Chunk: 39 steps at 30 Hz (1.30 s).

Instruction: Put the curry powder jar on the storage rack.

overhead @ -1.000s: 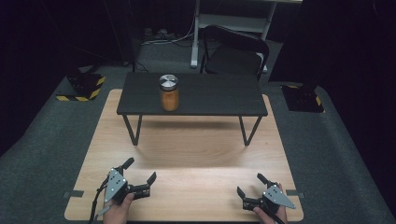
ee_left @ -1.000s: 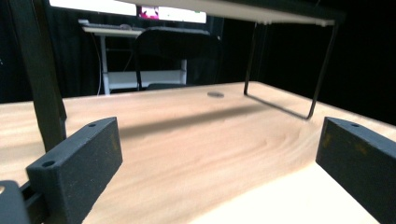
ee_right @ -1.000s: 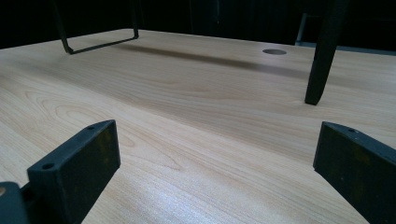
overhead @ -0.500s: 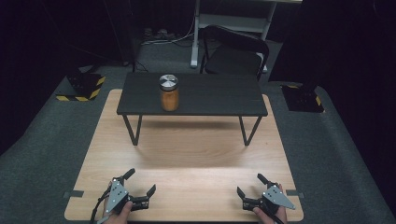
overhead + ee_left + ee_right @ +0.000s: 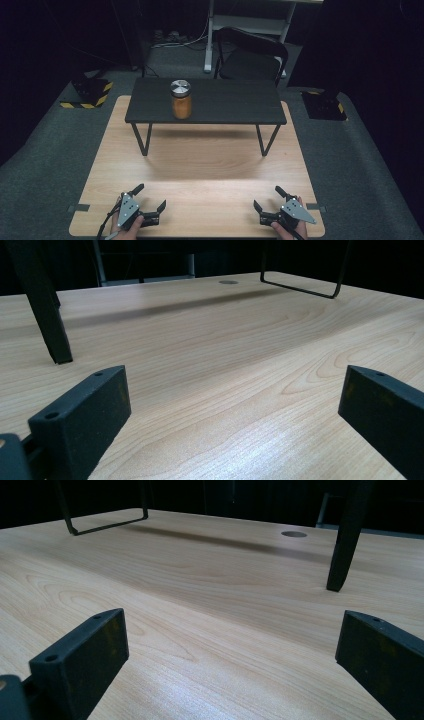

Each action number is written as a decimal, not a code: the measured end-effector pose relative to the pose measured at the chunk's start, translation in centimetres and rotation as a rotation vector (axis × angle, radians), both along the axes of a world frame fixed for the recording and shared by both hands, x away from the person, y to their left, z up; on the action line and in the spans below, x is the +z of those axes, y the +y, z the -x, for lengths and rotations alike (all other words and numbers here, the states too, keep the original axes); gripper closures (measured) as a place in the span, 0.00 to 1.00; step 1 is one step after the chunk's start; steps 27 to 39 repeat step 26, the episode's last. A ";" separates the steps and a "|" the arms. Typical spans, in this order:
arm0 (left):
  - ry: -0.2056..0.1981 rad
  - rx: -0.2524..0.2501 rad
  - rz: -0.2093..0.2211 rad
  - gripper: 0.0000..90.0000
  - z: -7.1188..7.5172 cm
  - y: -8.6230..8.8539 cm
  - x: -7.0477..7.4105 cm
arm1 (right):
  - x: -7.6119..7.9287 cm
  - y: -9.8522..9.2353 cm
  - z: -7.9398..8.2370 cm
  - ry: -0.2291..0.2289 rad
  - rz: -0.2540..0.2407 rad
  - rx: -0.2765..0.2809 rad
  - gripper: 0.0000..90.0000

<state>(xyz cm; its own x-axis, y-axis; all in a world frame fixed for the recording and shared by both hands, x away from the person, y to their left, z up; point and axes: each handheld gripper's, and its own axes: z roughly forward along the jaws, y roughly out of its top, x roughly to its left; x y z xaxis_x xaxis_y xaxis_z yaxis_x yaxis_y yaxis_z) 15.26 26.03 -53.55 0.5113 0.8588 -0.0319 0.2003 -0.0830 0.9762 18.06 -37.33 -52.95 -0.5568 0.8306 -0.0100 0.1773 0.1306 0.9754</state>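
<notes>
1. Big light wooden desk (image 5: 200, 170) takes up the middle of the high view, sitting on grey carpet (image 5: 45, 165).
2. On top of it, toward 12 o'clock, stands a small black table (image 5: 235, 102) on thin metal legs, so it's kind of a desk-on-desk setup.
3. A jar (image 5: 180, 99) with orange contents and a shiny silver lid stands upright on that small black table, left of its centre, close to the front edge. It's well apart from both grippers.
4. Left gripper (image 5: 148, 199) is down at about 7 o'clock on the wooden desk, near the front edge, held in the person's left hand (image 5: 131, 222). Jaws are spread wide with nothing between them — in the left gripper view the left gripper (image 5: 235, 405) just frames bare wood grain.
5. Right gripper (image 5: 270, 197) sits at about 5 o'clock, in the right hand (image 5: 290, 227), grey three-cornered plate on top. Its jaws are wide apart too and empty; same bare wood between them in the right gripper view, right gripper (image 5: 232, 645).
6. Both gripper views look low along the desk surface and catch the small table's black legs, plus a round hole (image 5: 293, 534) in the wood.
7. Behind the desk, at 12 o'clock, there's a black chair (image 5: 252, 55), and black-and-yellow striped blocks (image 5: 90, 92) on the carpet at 10 o'clock.
</notes>
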 end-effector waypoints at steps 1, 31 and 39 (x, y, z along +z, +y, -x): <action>0.000 0.000 0.000 0.01 0.0 0.0 0.0 | 0.0 0.0 0.0 0.000 0.000 0.000 0.00; 0.058 -0.016 -0.013 0.01 -0.7 0.1 0.9 | 0.0 0.0 -0.1 0.004 -0.002 0.004 0.00; 0.058 -0.016 -0.013 0.01 -0.7 0.1 0.9 | 0.0 0.0 -0.1 0.004 -0.002 0.004 0.00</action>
